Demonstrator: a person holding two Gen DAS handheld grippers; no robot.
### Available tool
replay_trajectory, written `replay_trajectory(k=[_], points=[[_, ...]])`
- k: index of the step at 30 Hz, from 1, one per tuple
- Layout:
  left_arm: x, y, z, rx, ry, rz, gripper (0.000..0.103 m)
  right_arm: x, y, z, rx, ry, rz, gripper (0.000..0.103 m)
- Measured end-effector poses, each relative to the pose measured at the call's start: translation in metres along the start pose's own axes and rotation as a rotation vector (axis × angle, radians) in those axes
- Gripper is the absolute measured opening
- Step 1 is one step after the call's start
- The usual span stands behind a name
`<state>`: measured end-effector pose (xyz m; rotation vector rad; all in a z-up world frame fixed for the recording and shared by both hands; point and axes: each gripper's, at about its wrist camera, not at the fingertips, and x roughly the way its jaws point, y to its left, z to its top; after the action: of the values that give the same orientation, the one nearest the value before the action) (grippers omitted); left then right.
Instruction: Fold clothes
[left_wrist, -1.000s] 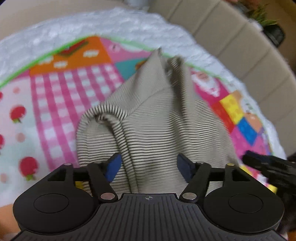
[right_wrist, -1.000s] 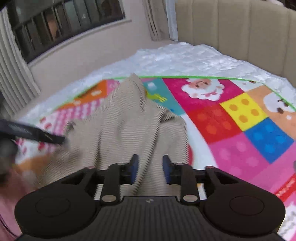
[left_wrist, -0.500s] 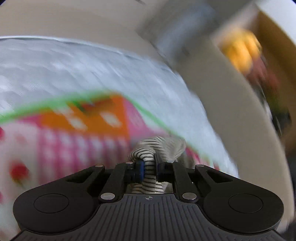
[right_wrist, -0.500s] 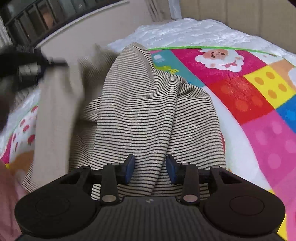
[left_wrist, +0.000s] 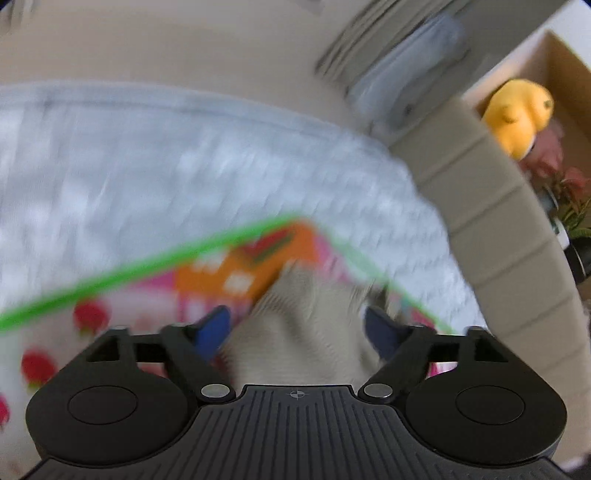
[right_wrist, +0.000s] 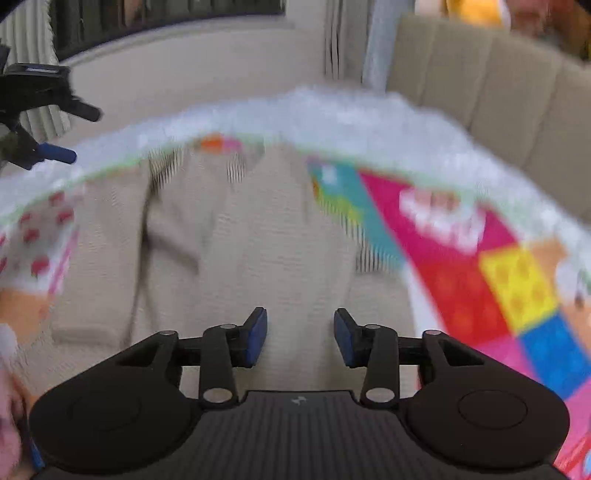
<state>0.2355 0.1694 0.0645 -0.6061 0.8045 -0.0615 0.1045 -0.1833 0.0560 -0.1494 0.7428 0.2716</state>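
Ahead at twelve o'clock of both grippers, the striped garment (right_wrist: 258, 240) lay on the play mat (right_wrist: 498, 280), its length running away. Left gripper (left_wrist: 299, 332) and right gripper (right_wrist: 299, 336) gaped wide, holding nothing; the right sat nearer.

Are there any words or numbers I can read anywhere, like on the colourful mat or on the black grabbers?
None can be read.
Colourful mat: only blurred pictures and coloured squares, no letters made out.
Left gripper: a small round crosshair mark on its body, no words.
Right gripper: a tiny pale logo on its body, too small to read.
Striped garment: no label visible.
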Motion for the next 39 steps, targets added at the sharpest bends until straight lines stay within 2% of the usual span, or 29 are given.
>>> replay_trajectory(k=[1, 2, 5, 7, 8, 9, 10, 12, 16, 20, 22, 24, 25, 29, 30, 33, 34, 38, 39], points=[[0.003, -0.015, 0.000, 0.026, -0.060, 0.025, 0.096, 0.006, 0.007, 0.011, 0.005, -0.017, 0.001, 0.059], [0.006, -0.030, 0.000, 0.053, -0.120, 0.049, 0.096, 0.011, 0.014, 0.022, 0.009, -0.033, 0.003, 0.064], [0.038, -0.050, -0.017, 0.132, -0.147, 0.126, 0.095, 0.044, 0.033, 0.042, -0.001, -0.023, -0.010, 0.066], [0.049, -0.051, -0.031, 0.278, -0.134, 0.125, 0.095, 0.071, 0.045, 0.046, -0.055, 0.018, -0.047, 0.066], [0.050, -0.051, -0.036, 0.353, -0.127, 0.126, 0.095, 0.082, 0.048, 0.045, -0.118, 0.045, -0.059, 0.058], [0.052, -0.050, -0.041, 0.438, -0.104, 0.116, 0.095, 0.092, 0.050, 0.044, -0.183, 0.071, -0.072, 0.040], [0.053, -0.046, -0.040, 0.450, -0.084, 0.098, 0.095, 0.098, 0.050, 0.044, -0.298, 0.079, -0.105, 0.009], [0.056, -0.037, -0.038, 0.458, -0.044, 0.061, 0.095, 0.095, 0.035, 0.052, -0.408, 0.022, -0.187, 0.009], [0.067, -0.035, -0.031, 0.436, -0.024, 0.015, 0.095, 0.107, -0.031, 0.087, -0.388, -0.015, -0.377, 0.009], [0.078, -0.038, -0.035, 0.459, 0.004, 0.000, 0.095, 0.157, -0.067, 0.080, -0.407, 0.074, -0.498, 0.009], [0.092, -0.034, -0.039, 0.466, 0.031, 0.017, 0.095, 0.177, -0.087, 0.070, -0.330, 0.125, -0.470, 0.012], [0.100, -0.032, -0.043, 0.471, 0.047, 0.014, 0.092, 0.175, -0.098, 0.064, -0.255, 0.110, -0.444, 0.014], [0.101, -0.033, -0.044, 0.472, 0.045, -0.006, 0.091, 0.174, -0.103, 0.062, -0.218, 0.102, -0.431, 0.020], [0.102, -0.042, -0.048, 0.490, 0.019, -0.069, 0.091, 0.123, -0.104, 0.059, -0.106, -0.017, -0.372, 0.035], [0.103, -0.046, -0.050, 0.506, 0.009, -0.059, 0.091, 0.105, -0.097, 0.059, -0.102, -0.042, -0.349, 0.036], [0.114, -0.049, -0.057, 0.537, 0.011, 0.007, 0.090, 0.064, -0.081, 0.044, -0.074, -0.064, -0.229, 0.040], [0.120, -0.049, -0.058, 0.540, 0.014, 0.035, 0.088, 0.049, -0.073, 0.035, -0.063, -0.048, -0.183, 0.041], [0.124, -0.044, -0.061, 0.593, -0.072, 0.231, 0.091, 0.018, -0.050, 0.002, -0.075, 0.032, -0.070, 0.048], [0.121, -0.043, -0.058, 0.580, -0.088, 0.254, 0.091, 0.014, -0.047, -0.005, -0.078, 0.052, -0.043, 0.048]])
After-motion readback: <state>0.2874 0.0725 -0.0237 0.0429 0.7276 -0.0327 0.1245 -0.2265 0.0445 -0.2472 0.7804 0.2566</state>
